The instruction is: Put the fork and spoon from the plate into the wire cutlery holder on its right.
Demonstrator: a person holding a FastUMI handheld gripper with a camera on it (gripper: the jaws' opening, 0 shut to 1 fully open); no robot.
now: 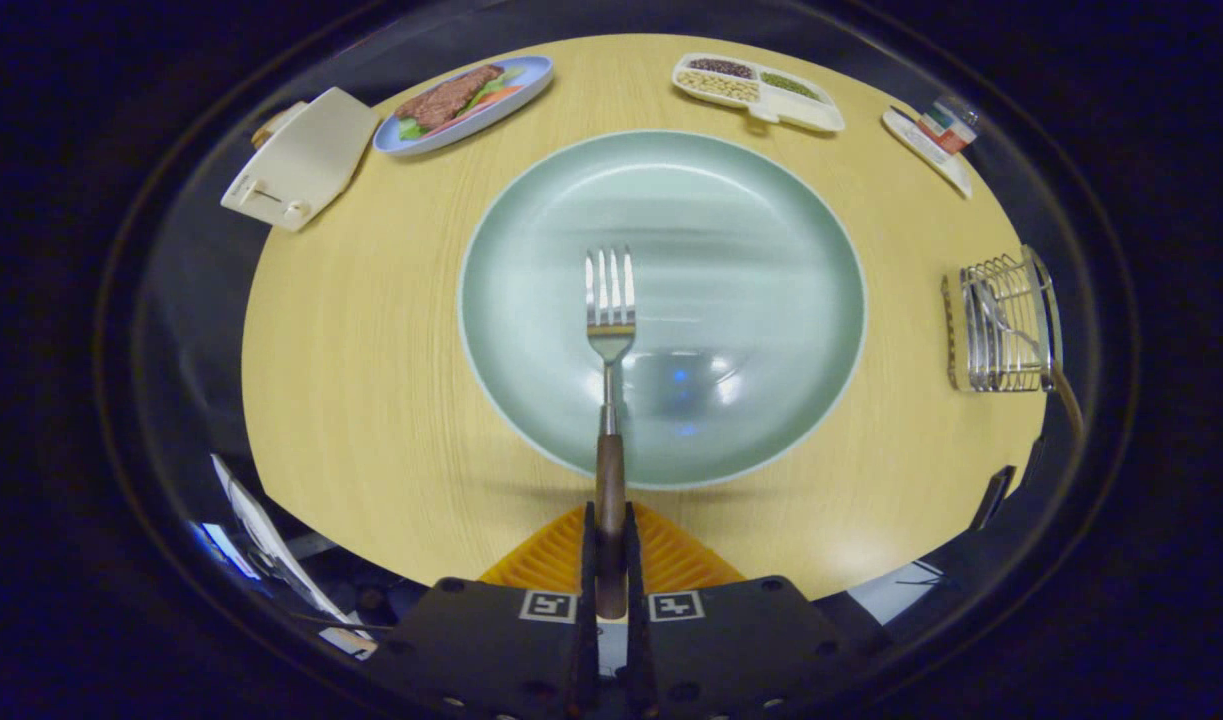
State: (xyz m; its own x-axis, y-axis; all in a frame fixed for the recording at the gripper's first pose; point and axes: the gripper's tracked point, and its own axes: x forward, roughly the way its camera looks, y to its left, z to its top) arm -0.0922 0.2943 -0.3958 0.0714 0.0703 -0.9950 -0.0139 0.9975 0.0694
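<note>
My gripper (pixel 610 535) is shut on the dark wooden handle of the fork (pixel 609 320). The fork points straight ahead from the fingers, its steel tines hovering over the middle of the pale green plate (pixel 771 220). The plate holds nothing else. To the plate's right stands the wire cutlery holder (pixel 1006 325) on the wooden table (pixel 351 350). A spoon (pixel 1011 330) with a wooden handle sits inside the holder, its handle sticking out toward the table's near right edge.
At the table's far side lie a cream box (pixel 301 160), a blue plate of toy food (pixel 466 100), a white divided tray (pixel 761 92) and a small white dish with a packet (pixel 936 140). The table's round edge runs close below the fingers.
</note>
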